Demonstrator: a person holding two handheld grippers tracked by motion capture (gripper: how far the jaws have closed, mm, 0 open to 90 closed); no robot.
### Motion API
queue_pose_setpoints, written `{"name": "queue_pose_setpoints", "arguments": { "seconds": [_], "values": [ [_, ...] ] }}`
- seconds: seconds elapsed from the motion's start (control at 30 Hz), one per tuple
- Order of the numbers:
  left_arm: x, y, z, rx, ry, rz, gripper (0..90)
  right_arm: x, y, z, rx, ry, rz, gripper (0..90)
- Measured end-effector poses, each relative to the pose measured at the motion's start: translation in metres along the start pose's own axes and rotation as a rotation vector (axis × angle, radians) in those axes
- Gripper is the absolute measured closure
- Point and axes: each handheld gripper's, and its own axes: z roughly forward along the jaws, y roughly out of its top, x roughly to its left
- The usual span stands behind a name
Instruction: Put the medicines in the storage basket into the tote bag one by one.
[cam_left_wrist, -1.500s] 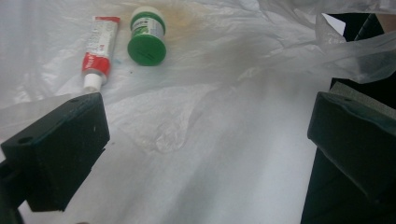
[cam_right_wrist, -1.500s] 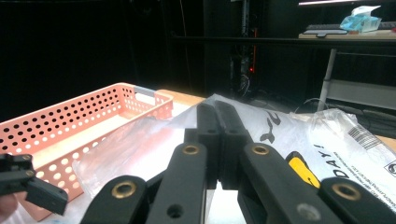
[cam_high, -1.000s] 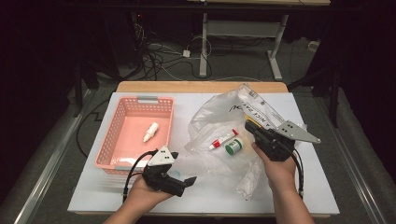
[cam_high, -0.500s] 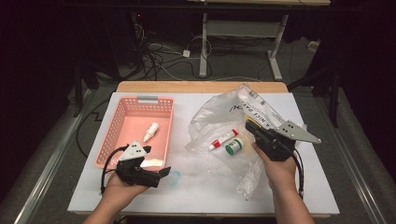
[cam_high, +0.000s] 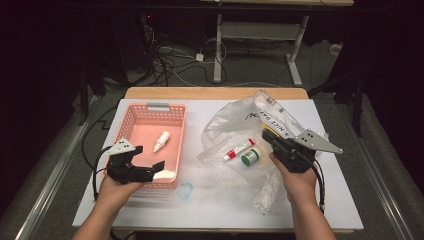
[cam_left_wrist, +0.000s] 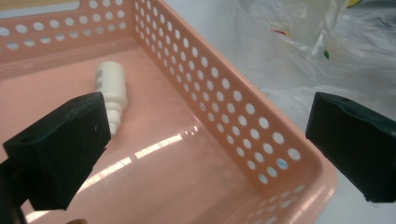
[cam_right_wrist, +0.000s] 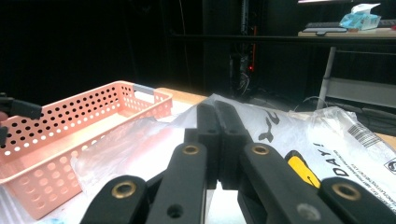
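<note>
The clear plastic bag lies crumpled on the white surface, just to the right of the pink basket; through its film show a small red-and-white tube and, beside that, a green-capped jar, both on the side of the bag away from the basket; black print runs along the bag's far edge. The right gripper sits at the bag's right side, further from the basket than the tube and jar; its jaws are pressed together, and in the right gripper view the closed jaws lie against the bag's film, though whether a fold is pinched between them I cannot tell; the basket stands beyond and to the left in that view.

The basket is perforated all round and holds a small white bottle lying on its side near the middle of the floor; the bottle's narrow tip points toward the basket's near wall. The left gripper hovers over the basket's near right corner, jaws spread wide with nothing between them; in the left gripper view one jaw hangs inside the basket just short of the white bottle, the other outside the basket's wall, over the surface; the bag's edge shows beyond that wall. A faint blue mark lies on the surface just in front of the basket.
</note>
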Motion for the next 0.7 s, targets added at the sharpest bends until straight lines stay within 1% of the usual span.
{"name": "queue_pose_setpoints", "arguments": {
  "seconds": [0.07,0.1,0.17,0.2,0.23,0.27,0.3,0.33,0.4,0.47,0.5,0.57,0.6,0.63,0.7],
  "values": [
    [0.002,0.005,0.002,-0.015,0.003,-0.003,0.0,0.0,0.0,0.0,0.001,0.0,0.001,90.0],
    [0.002,0.008,0.004,-0.016,0.005,0.002,0.0,0.0,0.0,0.0,0.001,0.0,0.001,90.0],
    [0.002,0.015,0.008,0.002,0.009,0.006,0.4,0.0,0.0,0.0,0.001,0.0,0.001,90.0],
    [0.002,0.018,0.009,0.004,0.023,0.008,0.4,0.0,0.0,0.0,0.001,0.0,0.002,90.0],
    [0.001,0.024,0.009,0.004,0.028,0.007,2.2,0.0,0.0,-0.001,0.001,0.0,0.004,90.0],
    [0.0,0.027,0.007,-0.009,0.025,0.013,2.8,0.0,0.0,-0.001,-0.003,-0.002,0.007,90.0],
    [-0.002,0.031,0.007,-0.019,0.031,0.021,3.1,0.0,0.001,-0.002,-0.003,-0.004,0.011,90.0],
    [-0.002,0.034,0.008,-0.013,0.034,0.029,3.1,0.0,0.001,-0.002,-0.002,-0.003,0.005,90.0],
    [-0.001,0.039,0.013,-0.002,0.035,0.029,2.7,-0.001,0.001,-0.002,-0.004,-0.003,0.005,90.0],
    [0.004,0.043,0.021,0.018,0.042,0.025,2.7,-0.001,0.0,-0.001,-0.004,-0.001,0.003,90.0],
    [0.008,0.045,0.024,0.02,0.047,0.008,2.7,-0.001,0.0,-0.001,-0.003,-0.001,-0.001,90.0],
    [0.017,0.05,0.032,0.033,0.051,-0.008,2.7,0.0,0.0,-0.001,-0.006,-0.003,0.008,90.0],
    [0.019,0.051,0.035,0.038,0.065,-0.006,2.7,0.0,0.001,-0.002,-0.002,-0.003,0.013,90.0],
    [0.023,0.053,0.039,0.043,0.077,-0.01,2.7,0.0,0.001,-0.002,-0.002,0.0,0.008,90.0],
    [0.029,0.056,0.045,0.058,0.077,-0.028,2.8,-0.001,0.001,-0.002,-0.007,-0.001,0.003,90.0]
  ]
}}
